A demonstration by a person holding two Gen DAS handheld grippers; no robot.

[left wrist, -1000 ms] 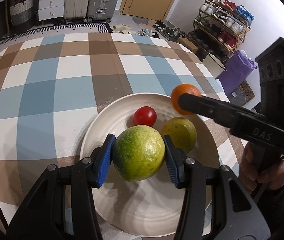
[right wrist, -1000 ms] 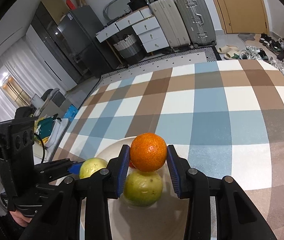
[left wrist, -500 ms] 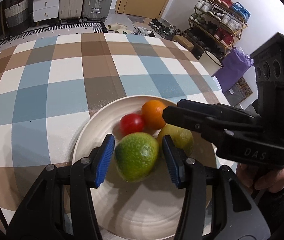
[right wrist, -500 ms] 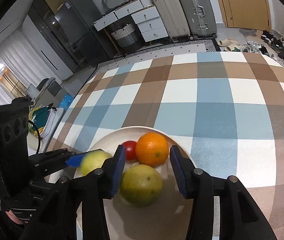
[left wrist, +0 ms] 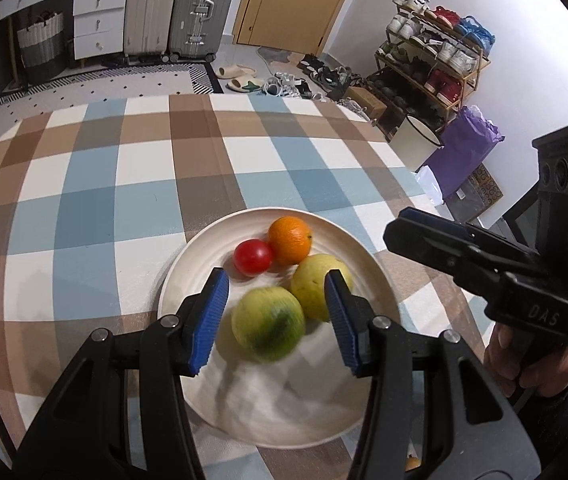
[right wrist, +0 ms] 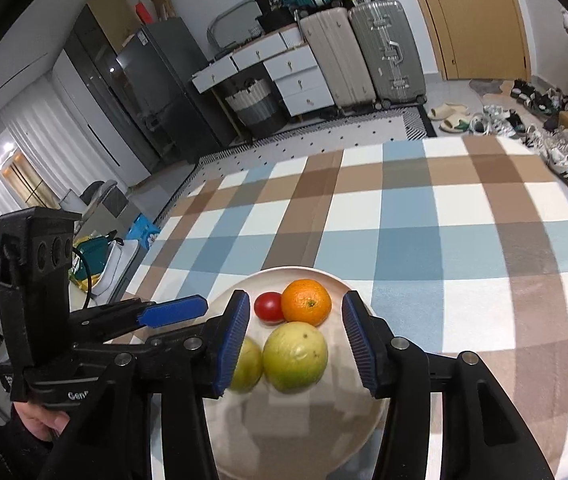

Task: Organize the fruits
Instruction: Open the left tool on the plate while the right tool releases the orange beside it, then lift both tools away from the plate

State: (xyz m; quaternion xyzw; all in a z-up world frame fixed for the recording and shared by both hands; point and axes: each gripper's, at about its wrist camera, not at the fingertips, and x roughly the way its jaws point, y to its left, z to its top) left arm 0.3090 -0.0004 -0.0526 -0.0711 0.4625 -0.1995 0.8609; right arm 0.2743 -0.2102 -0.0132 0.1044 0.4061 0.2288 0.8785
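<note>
With both the left gripper (left wrist: 276,320) and right gripper (right wrist: 296,344) spread empty, the blurred green fruit (left wrist: 268,328) could be rolled off the plate (left wrist: 188,268).

A white plate (left wrist: 188,280) held an orange (left wrist: 289,240), a red tomato (left wrist: 252,257) and two yellow-green fruits; the table (left wrist: 124,184) wore blue, brown and white checks.

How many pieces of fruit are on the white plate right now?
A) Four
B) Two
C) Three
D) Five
A: the plate holds an orange, a small red fruit, a yellow-green fruit and a greener one.
</note>
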